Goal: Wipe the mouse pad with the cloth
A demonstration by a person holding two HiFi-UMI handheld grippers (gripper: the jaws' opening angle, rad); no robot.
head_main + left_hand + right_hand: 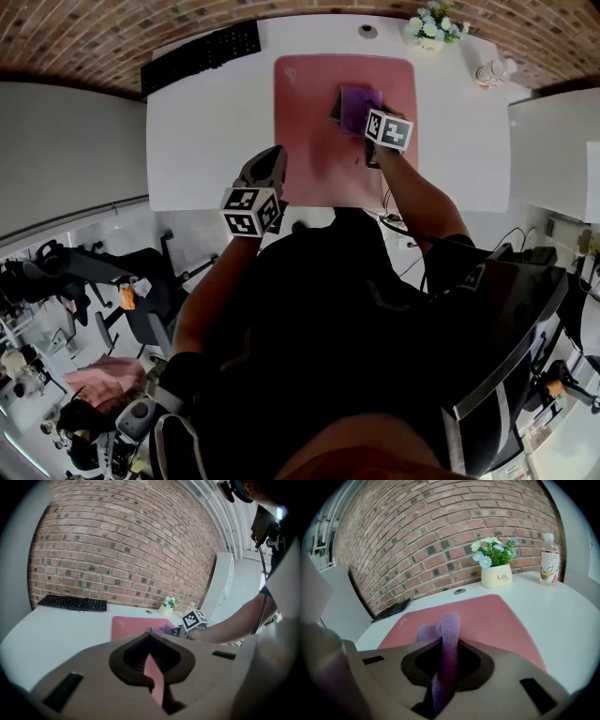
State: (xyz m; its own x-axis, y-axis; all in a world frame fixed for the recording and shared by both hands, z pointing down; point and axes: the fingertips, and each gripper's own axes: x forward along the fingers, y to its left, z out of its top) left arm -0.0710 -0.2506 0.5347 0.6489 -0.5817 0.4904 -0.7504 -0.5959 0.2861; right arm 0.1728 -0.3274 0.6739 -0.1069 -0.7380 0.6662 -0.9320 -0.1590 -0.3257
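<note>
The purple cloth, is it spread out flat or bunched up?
Bunched up. The right gripper clamps the purple cloth into an upright fold between its jaws, with the pink mouse pad beneath.

The left claw point(151, 665) fills the foreground, its jaws closed to a thin slit, with only a sliver of pink showing through. Beyond it a pink mouse pad point(133, 625) lies on the white table point(56, 630). A black keyboard point(72, 603) lies along the far left edge, and a small flower pot point(167, 607) stands at the far edge before the brick wall point(117, 550). The right claw point(178, 631) — marker cube on top — meets a purple cloth point(161, 630) on the pad.
</note>
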